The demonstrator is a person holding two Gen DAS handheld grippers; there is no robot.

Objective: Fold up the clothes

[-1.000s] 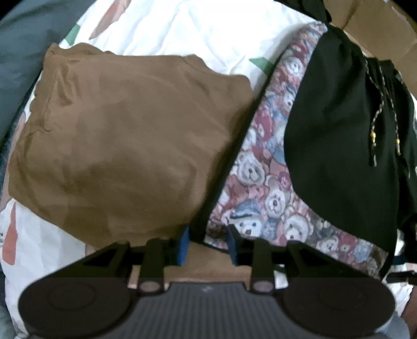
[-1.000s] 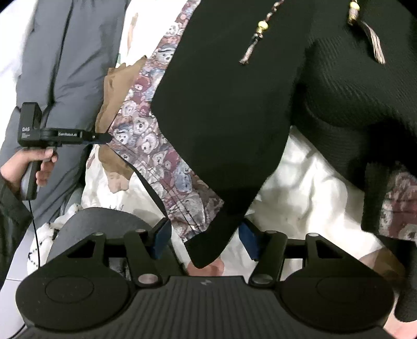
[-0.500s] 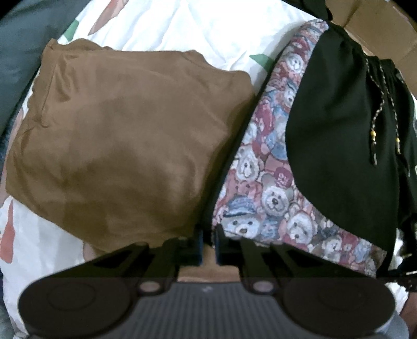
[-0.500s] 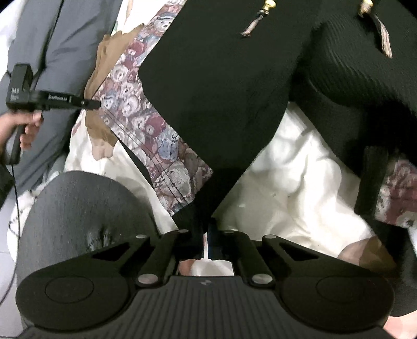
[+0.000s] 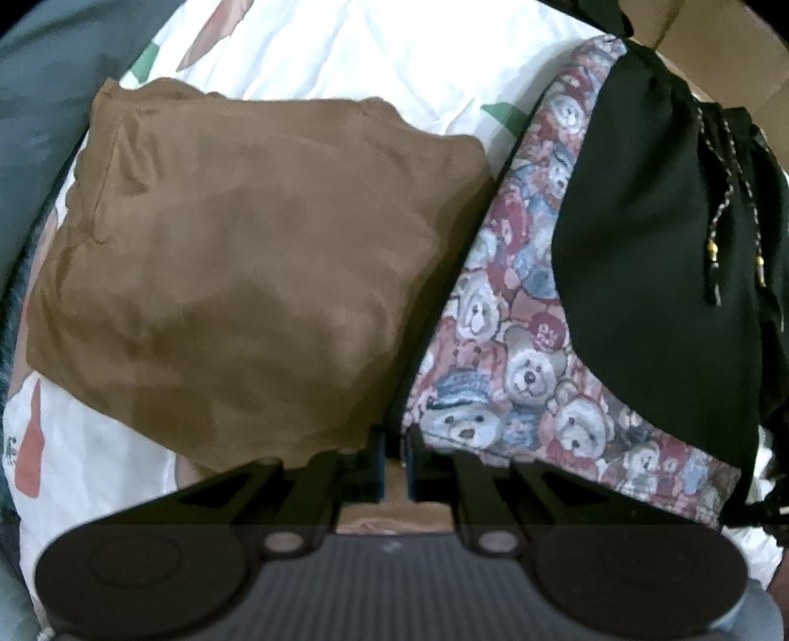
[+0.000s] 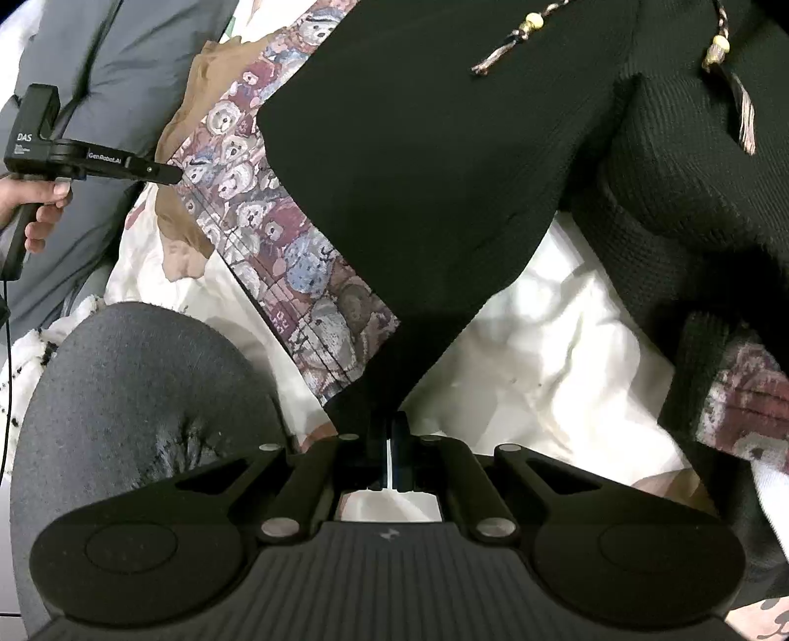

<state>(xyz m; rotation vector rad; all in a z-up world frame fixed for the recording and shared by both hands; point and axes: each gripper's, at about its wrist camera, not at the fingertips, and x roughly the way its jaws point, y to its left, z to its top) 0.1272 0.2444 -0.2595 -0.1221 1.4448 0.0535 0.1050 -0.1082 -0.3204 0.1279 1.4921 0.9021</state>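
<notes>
Both grippers are clamping the bear-print garment [image 5: 518, 355], left gripper [image 5: 394, 456] and right gripper [image 6: 389, 444] gripping its 6 o'clock corners, folding barely starting beside 1 folded brown top [image 5: 246, 276]

A home bedroom: clothes [image 5: 256, 276] lie on a white printed bedsheet [image 5: 394, 59], beside a grey quilt [image 6: 128, 74].

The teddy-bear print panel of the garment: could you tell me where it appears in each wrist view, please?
Left wrist view: the teddy-bear print panel runs from upper right to lower centre, between the brown cloth and the black fabric.
Right wrist view: the panel runs diagonally from upper left to centre, left of the black fabric.
Shared landmark: the beaded drawstring.
</notes>
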